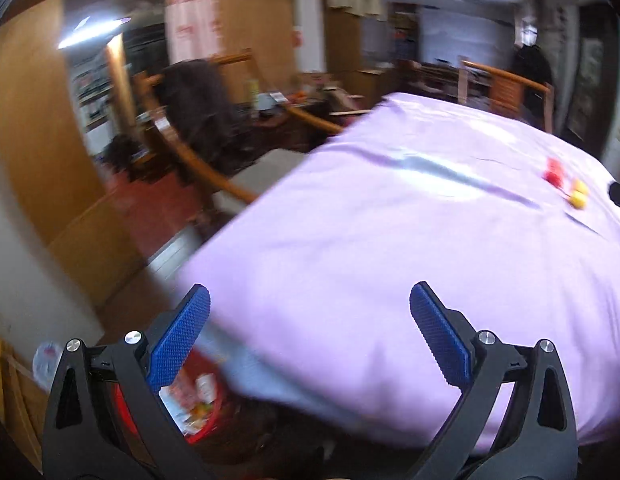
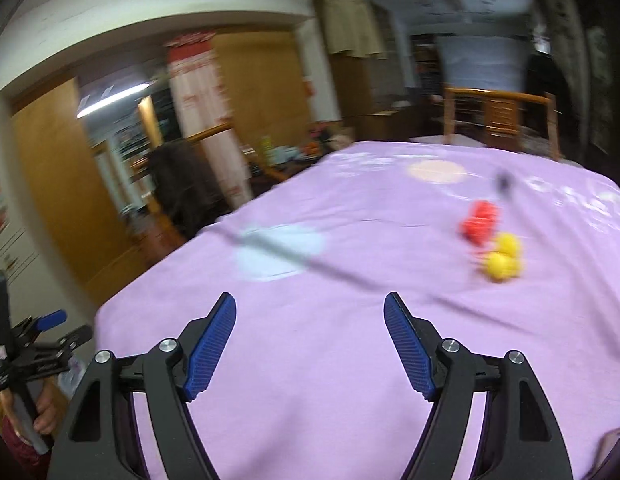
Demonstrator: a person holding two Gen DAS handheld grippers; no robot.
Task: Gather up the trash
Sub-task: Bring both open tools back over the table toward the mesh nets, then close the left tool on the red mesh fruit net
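Both the left gripper [image 1: 310, 336] and right gripper [image 2: 310, 344] hold their jaws apart and empty above the table's [image 2: 310, 420] near edge. The red [image 2: 478, 222] and yellow pieces [image 2: 504, 258] lie toward the far right corner, probably awaiting pickup.

Blurred room, wooden doors [image 2: 49, 184], wooden chair [image 2: 506, 116], ceiling strip light [image 1: 89, 34], red floor [image 1: 149, 216]

Left gripper [image 1: 310, 304]: black plastic linkage arms with triangular cut-outs, silver round screw heads at the pivots, blue knurled finger pads [image 1: 181, 340]. Right gripper [image 2: 310, 312]: same build, blue ribbed pads [image 2: 211, 348] (motion blur softens detail). A hand [image 2: 45, 416] wraps a grey handle; dark red sleeve.
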